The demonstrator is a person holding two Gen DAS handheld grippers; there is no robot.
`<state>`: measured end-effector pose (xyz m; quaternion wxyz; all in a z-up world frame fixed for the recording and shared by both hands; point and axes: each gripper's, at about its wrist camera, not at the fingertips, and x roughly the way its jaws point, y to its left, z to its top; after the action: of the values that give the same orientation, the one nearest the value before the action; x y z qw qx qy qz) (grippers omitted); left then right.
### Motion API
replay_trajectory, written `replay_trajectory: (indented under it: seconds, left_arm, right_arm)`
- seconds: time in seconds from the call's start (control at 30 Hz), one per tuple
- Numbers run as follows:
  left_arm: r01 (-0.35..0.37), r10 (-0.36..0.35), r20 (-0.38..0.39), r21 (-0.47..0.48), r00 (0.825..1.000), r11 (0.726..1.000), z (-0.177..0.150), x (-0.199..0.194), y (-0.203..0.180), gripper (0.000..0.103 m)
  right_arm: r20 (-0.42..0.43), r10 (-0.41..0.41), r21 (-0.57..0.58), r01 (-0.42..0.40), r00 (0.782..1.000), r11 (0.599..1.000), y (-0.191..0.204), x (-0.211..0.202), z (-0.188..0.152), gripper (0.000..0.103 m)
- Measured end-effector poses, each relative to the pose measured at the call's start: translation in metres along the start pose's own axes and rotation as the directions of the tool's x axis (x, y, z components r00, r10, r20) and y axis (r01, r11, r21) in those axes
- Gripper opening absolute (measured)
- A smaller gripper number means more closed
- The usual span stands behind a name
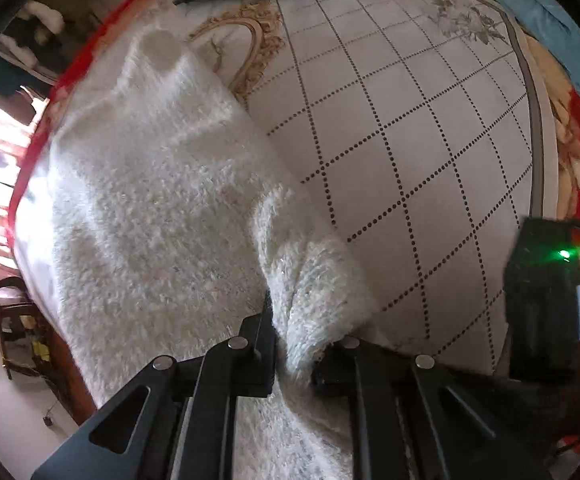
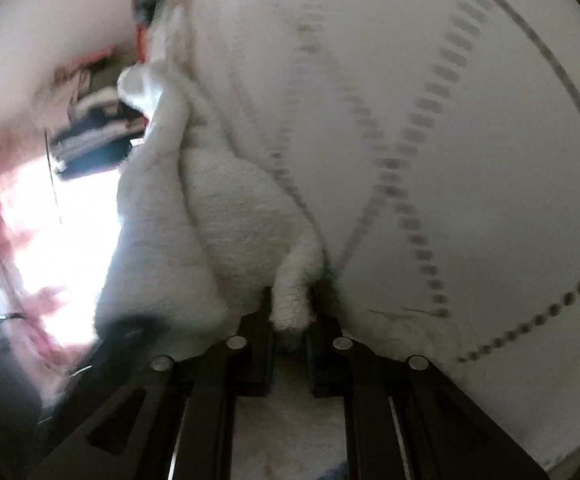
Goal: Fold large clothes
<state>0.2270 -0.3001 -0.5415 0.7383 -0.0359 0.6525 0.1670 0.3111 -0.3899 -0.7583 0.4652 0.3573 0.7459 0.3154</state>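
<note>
Here both the left gripper [image 1: 291,344] and right gripper [image 2: 291,320] have jaws clenched on the fluffy white sweater's [image 1: 150,208] edge over the quilted bed [image 1: 409,120]; lift evenly, keeping fabric taut.

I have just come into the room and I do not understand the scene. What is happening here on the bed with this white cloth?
A person is folding a fluffy white knitted garment on a bed cover with a dotted grid pattern, using two hand-held claws. The left claw is shut on a bunched edge of the garment. The right claw is shut on another small fold of it. Most of the garment lies on the bed, so the fold has yet to be made.
</note>
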Motion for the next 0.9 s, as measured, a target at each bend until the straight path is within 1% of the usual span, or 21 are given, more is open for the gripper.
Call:
replay_trajectory:
  seconds: [0.07,0.1,0.13,0.17,0.23,0.27,0.33,0.4,0.43,0.47,0.53,0.6,0.63,0.67,0.7,0.73,0.77,0.8,0.83,0.87,0.9]
  left_arm:
    - [0.022,-0.022,-0.013,-0.002,1.000,1.000,0.003,-0.005,0.004,0.017]
    - [0.036,-0.036,-0.022,-0.002,0.999,0.999,0.004,-0.009,0.007,0.024]
    - [0.053,-0.053,-0.031,-0.002,0.998,0.999,0.005,-0.013,0.010,0.036]
    - [0.070,-0.070,-0.033,0.000,0.997,0.998,0.008,-0.016,0.014,0.041]
    - [0.117,-0.117,-0.021,0.007,0.993,0.993,0.009,-0.031,0.021,0.047]
    - [0.139,-0.139,-0.020,0.001,0.990,0.990,0.009,-0.036,0.027,0.051]
    - [0.210,-0.211,-0.021,-0.038,0.977,0.977,0.011,-0.047,0.048,0.085]
    - [0.259,-0.261,-0.008,-0.099,0.965,0.961,0.015,-0.060,0.077,0.088]
    - [0.262,-0.264,-0.002,-0.114,0.964,0.958,0.017,-0.066,0.082,0.089]
    - [0.254,-0.255,0.011,-0.134,0.967,0.958,0.019,-0.072,0.100,0.090]
    - [0.232,-0.228,0.042,-0.165,0.973,0.959,0.018,-0.080,0.129,0.096]
    - [0.193,-0.184,0.066,-0.180,0.981,0.965,0.018,-0.082,0.158,0.096]
    - [0.180,-0.170,0.071,-0.181,0.983,0.967,0.018,-0.080,0.166,0.096]
    - [0.163,-0.152,0.074,-0.182,0.986,0.970,0.019,-0.074,0.177,0.096]
    - [0.143,-0.134,0.065,-0.180,0.989,0.973,0.019,-0.067,0.187,0.096]
    - [0.136,-0.129,0.049,-0.178,0.990,0.975,0.019,-0.060,0.195,0.096]
    - [0.137,-0.133,0.038,-0.183,0.990,0.973,0.019,-0.052,0.206,0.096]
    - [0.136,-0.133,0.033,-0.184,0.991,0.973,0.018,-0.047,0.213,0.096]
    - [0.138,-0.135,0.029,-0.178,0.990,0.974,0.018,-0.044,0.219,0.096]
    - [0.143,-0.140,0.029,-0.172,0.990,0.975,0.016,-0.044,0.225,0.096]
    - [0.147,-0.144,0.034,-0.165,0.989,0.975,0.015,-0.042,0.233,0.096]
  right_arm:
    - [0.022,0.046,0.076,-0.048,0.999,0.996,-0.012,-0.015,0.000,0.021]
    - [0.032,0.068,0.102,-0.071,0.997,0.992,-0.016,-0.024,-0.001,0.025]
    - [0.044,0.068,0.123,-0.073,0.997,0.990,-0.018,-0.037,-0.004,0.035]
    - [0.062,0.048,0.127,-0.056,0.997,0.990,-0.018,-0.049,-0.009,0.043]
    - [0.096,-0.007,0.111,-0.004,0.995,0.994,-0.010,-0.069,-0.018,0.051]
    - [0.114,-0.041,0.104,0.029,0.993,0.994,-0.005,-0.079,-0.025,0.052]
    - [0.148,-0.099,0.089,0.086,0.984,0.992,0.014,-0.097,-0.043,0.052]
    - [0.169,-0.128,0.063,0.119,0.977,0.991,0.036,-0.105,-0.061,0.052]
    - [0.175,-0.131,0.060,0.122,0.976,0.991,0.042,-0.107,-0.067,0.055]
    - [0.183,-0.134,0.062,0.125,0.974,0.990,0.052,-0.105,-0.078,0.058]
    - [0.200,-0.115,0.080,0.101,0.973,0.992,0.063,-0.105,-0.092,0.066]
    - [0.212,-0.084,0.087,0.066,0.974,0.994,0.076,-0.100,-0.107,0.066]
    - [0.207,-0.091,0.074,0.077,0.974,0.994,0.086,-0.092,-0.110,0.066]
    - [0.197,-0.113,0.047,0.105,0.974,0.993,0.095,-0.082,-0.112,0.066]
    - [0.190,-0.167,0.029,0.165,0.967,0.986,0.101,-0.071,-0.111,0.066]
    - [0.192,-0.232,0.028,0.231,0.953,0.973,0.103,-0.058,-0.106,0.066]
    - [0.184,-0.281,0.041,0.278,0.942,0.960,0.102,-0.039,-0.097,0.062]
    - [0.176,-0.278,0.048,0.274,0.944,0.961,0.097,-0.031,-0.090,0.049]
    - [0.186,-0.280,0.042,0.277,0.942,0.960,0.098,-0.021,-0.084,0.009]
    - [0.201,-0.327,0.046,0.325,0.923,0.945,0.102,-0.014,-0.078,0.009]
    - [0.249,-0.390,0.060,0.388,0.887,0.920,0.110,-0.014,-0.073,0.009]
